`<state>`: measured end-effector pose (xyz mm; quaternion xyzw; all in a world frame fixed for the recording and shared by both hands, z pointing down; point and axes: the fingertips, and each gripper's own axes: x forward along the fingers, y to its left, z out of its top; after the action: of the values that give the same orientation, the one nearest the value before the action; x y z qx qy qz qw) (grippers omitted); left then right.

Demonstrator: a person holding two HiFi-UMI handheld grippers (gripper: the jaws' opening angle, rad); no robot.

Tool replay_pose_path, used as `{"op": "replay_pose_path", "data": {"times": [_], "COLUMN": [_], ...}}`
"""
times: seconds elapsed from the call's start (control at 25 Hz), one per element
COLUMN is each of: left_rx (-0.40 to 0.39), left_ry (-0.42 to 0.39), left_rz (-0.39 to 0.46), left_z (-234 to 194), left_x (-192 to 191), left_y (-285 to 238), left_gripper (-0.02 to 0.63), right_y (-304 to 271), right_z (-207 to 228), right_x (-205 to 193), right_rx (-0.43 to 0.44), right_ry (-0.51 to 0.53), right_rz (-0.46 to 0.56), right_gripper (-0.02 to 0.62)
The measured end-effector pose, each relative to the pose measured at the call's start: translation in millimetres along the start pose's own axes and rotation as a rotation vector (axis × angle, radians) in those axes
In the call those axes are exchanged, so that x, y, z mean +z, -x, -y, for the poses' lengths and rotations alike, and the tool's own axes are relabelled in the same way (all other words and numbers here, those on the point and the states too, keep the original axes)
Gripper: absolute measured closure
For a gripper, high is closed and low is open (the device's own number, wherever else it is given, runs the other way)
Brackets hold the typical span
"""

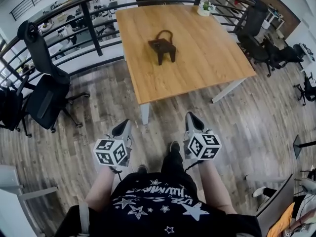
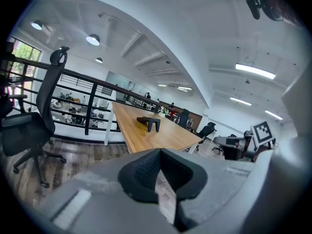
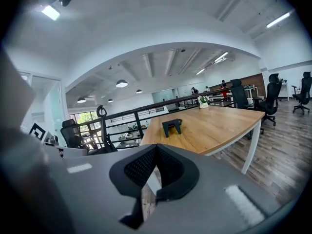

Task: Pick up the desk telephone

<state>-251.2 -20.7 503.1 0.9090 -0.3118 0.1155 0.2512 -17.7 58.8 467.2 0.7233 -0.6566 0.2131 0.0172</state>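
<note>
- Looking down from the head view, we have the dark, near-black desk telephone [image 1: 162, 46] sitting on the light wooden table [image 1: 212, 48], a little left of the middle and well away from every edge.
- It's an angular, blocky piece: a sloped top, two leg-like ends pointing this way with a gap showing beneath, and a thin curved loop arching over its far side.
- Both gripper views catch it side-on as a small dark bridge shape [image 2: 148, 122] [image 3: 171, 126], alone on the bare wood.
- The left tongs [image 1: 123, 127] are pressed together with nothing between the pads, held low over the grey-brown plank floor [image 1: 237, 127], well short of the table.
- The right tongs [image 1: 193, 120] match: tips pressed together, nothing pinched, level with their partner on the other side of the person's legs.
- A small white-potted green plant [image 1: 205, 6] stands at the far right corner of the table, well apart from the telephone.
- A black office chair [image 1: 44, 90] stands off to the left, by the dark metal railing [image 1: 94, 28].
</note>
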Motion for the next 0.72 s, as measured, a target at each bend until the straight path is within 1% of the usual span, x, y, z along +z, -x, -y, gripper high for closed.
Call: {"op": "replay_pose_path", "data": {"times": [0.24,0.36,0.52,0.72], "left_rx": [0.059,0.088,0.120,0.159], "left_ry": [0.018,0.041,0.050,0.063], "left_rz": [0.019,0.034,0.046,0.061], "left_z": [14,19,27,36], "left_x": [16,26,34,48], "left_y": [-43,-66,-95,-120], "left_gripper": [0.604,0.604,0.604,0.604], "right_y": [-43,-62,-83,-102], "right_z": [38,61,89,113], "right_x": [35,49,61,74], "right_rx": [0.073,0.095,0.125,0.169], "right_ry": [0.010,0.008,0.004,0.005], "right_rz": [0.004,0.000,-0.002,-0.016], "right_gripper": [0.594,0.595,0.594,0.595]}}
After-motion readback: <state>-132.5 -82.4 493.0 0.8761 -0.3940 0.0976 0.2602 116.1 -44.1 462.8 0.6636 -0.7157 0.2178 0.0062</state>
